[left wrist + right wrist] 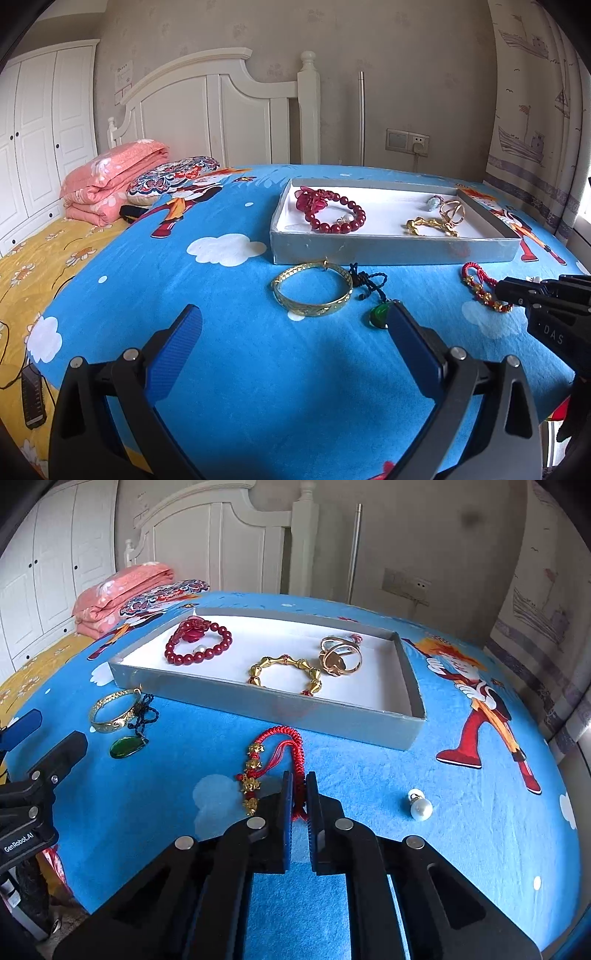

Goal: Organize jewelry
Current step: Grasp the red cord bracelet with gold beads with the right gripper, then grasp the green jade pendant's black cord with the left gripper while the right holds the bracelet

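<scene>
A grey tray [236, 698] with a white floor sits on the blue cloth; it also shows in the left wrist view [391, 251]. In it lie a red bead bracelet [199, 642], a gold bead bracelet [284, 674] and gold rings [338, 655]. My right gripper [299, 786] is shut on a red cord bracelet with gold charms [280, 746] in front of the tray. My left gripper [295, 321] is open and empty, just short of a gold bangle [312, 291] and a green pendant on a dark cord [378, 315].
A loose pearl [421, 806] lies on the cloth to the right of my right gripper. A folded pink quilt [107, 177] and a patterned cushion [170, 177] lie at the far left. A white headboard [221, 110] stands behind.
</scene>
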Demonstrator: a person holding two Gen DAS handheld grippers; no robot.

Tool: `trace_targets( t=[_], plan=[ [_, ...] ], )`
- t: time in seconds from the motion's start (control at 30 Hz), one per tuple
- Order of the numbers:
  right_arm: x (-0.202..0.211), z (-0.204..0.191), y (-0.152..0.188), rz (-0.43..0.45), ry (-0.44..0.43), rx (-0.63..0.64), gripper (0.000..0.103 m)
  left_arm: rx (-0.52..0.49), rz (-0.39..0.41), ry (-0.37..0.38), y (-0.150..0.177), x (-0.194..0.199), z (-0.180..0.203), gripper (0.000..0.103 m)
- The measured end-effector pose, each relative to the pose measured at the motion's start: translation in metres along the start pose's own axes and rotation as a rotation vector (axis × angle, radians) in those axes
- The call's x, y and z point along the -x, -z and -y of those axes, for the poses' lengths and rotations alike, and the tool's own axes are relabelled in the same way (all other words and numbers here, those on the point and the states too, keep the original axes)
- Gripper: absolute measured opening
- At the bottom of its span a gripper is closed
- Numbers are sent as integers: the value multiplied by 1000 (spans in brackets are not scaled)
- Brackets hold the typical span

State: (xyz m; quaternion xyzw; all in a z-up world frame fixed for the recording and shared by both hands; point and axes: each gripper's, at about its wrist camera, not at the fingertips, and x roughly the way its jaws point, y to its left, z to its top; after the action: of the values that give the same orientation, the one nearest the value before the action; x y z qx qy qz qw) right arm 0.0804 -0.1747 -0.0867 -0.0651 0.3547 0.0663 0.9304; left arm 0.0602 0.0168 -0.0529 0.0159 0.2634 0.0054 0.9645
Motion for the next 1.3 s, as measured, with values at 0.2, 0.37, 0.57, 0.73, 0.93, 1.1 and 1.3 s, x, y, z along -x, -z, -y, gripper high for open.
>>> trace_targets(
  t=[0.2, 0.37, 0.57, 0.73, 0.93, 1.1, 1.3],
  plan=[
    [10, -1, 12, 57, -40, -16, 8, 14, -19, 15, -3, -2, -1, 97],
    [19, -1, 14, 103, -33, -17, 8, -1, -26, 37, -18, -4, 9, 97],
    [25, 10, 16, 128, -34, -53, 8, -10, -34, 80, -29, -7, 22, 87],
    [24, 19, 19, 128, -41, -91, 8, -56, -90, 171, -19, -11, 41, 78],
    [24, 21, 21, 126, -52, -105, 8, 1, -163, 190, -22, -34, 39, 77],
    [23, 18, 22, 124, -59, -104, 8, -5, -173, 164, -26, -42, 43, 77],
    [24, 16, 22, 124, -60, -102, 8, 33, -216, 126, -32, -53, 34, 74]
  ],
)
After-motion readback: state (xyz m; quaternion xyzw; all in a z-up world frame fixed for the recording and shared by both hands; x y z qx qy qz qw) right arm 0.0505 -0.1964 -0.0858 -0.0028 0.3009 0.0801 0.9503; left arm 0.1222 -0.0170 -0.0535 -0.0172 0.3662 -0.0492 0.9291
